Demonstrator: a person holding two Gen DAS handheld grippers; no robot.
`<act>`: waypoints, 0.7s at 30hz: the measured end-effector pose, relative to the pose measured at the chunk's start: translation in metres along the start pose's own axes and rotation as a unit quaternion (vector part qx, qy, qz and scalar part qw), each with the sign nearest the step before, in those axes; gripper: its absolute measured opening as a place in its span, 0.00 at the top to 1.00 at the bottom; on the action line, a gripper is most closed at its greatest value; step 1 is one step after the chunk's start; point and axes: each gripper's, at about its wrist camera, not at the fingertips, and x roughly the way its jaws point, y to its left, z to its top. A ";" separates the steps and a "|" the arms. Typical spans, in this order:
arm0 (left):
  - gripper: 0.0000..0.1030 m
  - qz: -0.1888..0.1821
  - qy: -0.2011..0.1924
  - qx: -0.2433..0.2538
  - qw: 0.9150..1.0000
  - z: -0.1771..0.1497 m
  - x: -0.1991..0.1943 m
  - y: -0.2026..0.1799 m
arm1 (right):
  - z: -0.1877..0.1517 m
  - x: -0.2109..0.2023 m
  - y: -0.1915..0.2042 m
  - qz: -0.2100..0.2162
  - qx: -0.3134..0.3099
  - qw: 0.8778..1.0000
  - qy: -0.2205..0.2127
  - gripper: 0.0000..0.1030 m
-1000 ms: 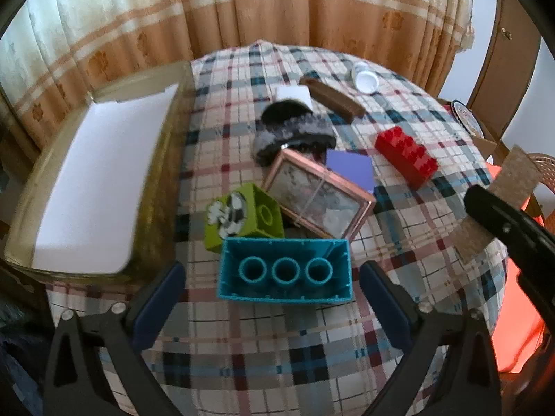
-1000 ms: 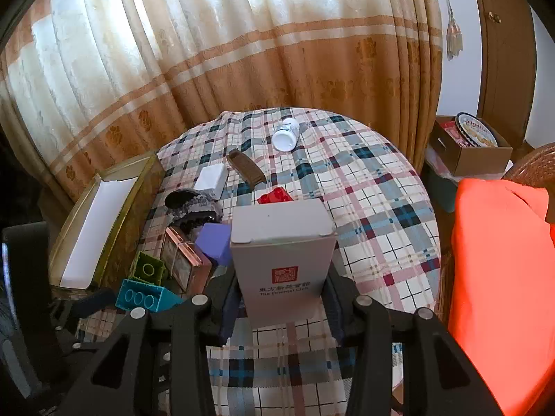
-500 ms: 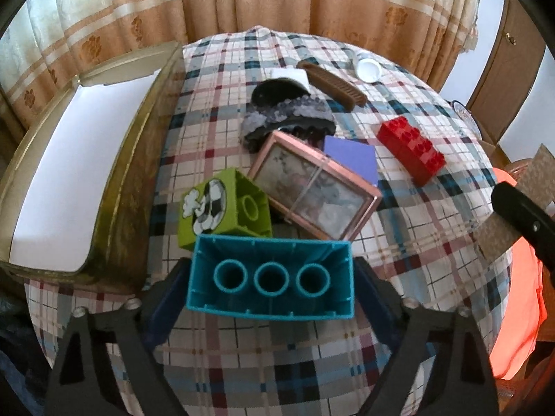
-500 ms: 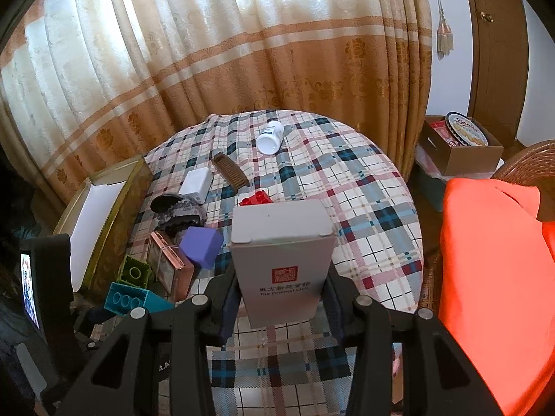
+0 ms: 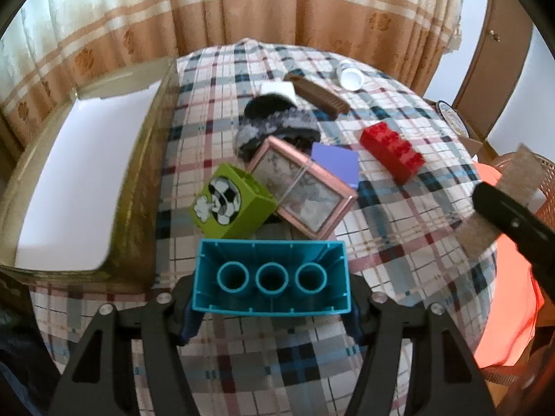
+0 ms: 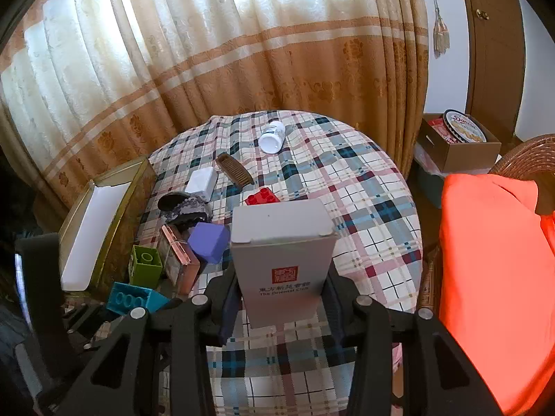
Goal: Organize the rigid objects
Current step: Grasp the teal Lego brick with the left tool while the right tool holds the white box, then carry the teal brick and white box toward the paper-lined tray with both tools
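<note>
Teal brick clamped in left hand-held gripper, green block just beyond; right hand-held gripper grips white carton

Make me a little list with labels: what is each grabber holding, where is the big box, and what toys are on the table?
left gripper: jaws just closed on the teal block
right gripper: clamped on the grey carton
gold box: open, white inside, at the table's left edge
nearest toys: green football block, pink frame
farther: red brick, purple cube, white bottle
</note>
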 end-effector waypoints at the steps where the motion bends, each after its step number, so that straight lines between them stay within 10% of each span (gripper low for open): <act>1: 0.38 0.001 -0.004 0.004 1.000 0.000 -0.004 0.000 | 0.000 0.000 0.001 0.000 0.000 1.000 0.000 0.56; 21: 0.38 -0.017 -0.074 -0.011 0.997 0.010 -0.055 0.038 | 0.009 -0.011 0.046 0.007 -0.031 0.999 -0.019 0.56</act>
